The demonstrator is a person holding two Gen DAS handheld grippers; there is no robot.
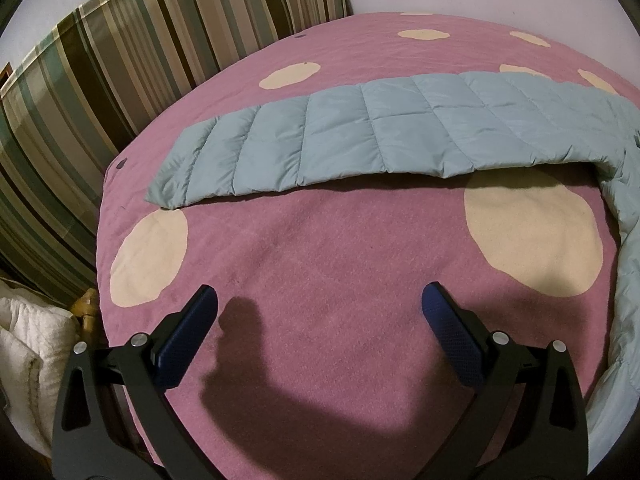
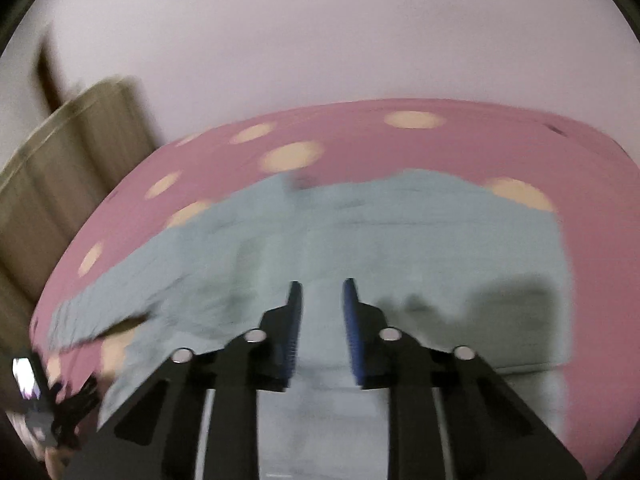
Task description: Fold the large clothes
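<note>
A light blue quilted jacket (image 1: 360, 136) lies spread on a pink bedcover with cream dots (image 1: 320, 260); a sleeve stretches left and the body runs off the right edge. My left gripper (image 1: 320, 300) is open and empty, above the bare bedcover in front of the sleeve. In the blurred right wrist view the jacket (image 2: 400, 240) fills the middle. My right gripper (image 2: 322, 292) hovers over its body with the fingers partly apart and nothing between them.
A striped curtain (image 1: 100, 80) hangs left of the bed. White folded bedding (image 1: 28, 340) sits at the lower left beside the bed edge. A pale wall (image 2: 320, 40) stands behind the bed. A dark object (image 2: 36, 392) shows at the lower left.
</note>
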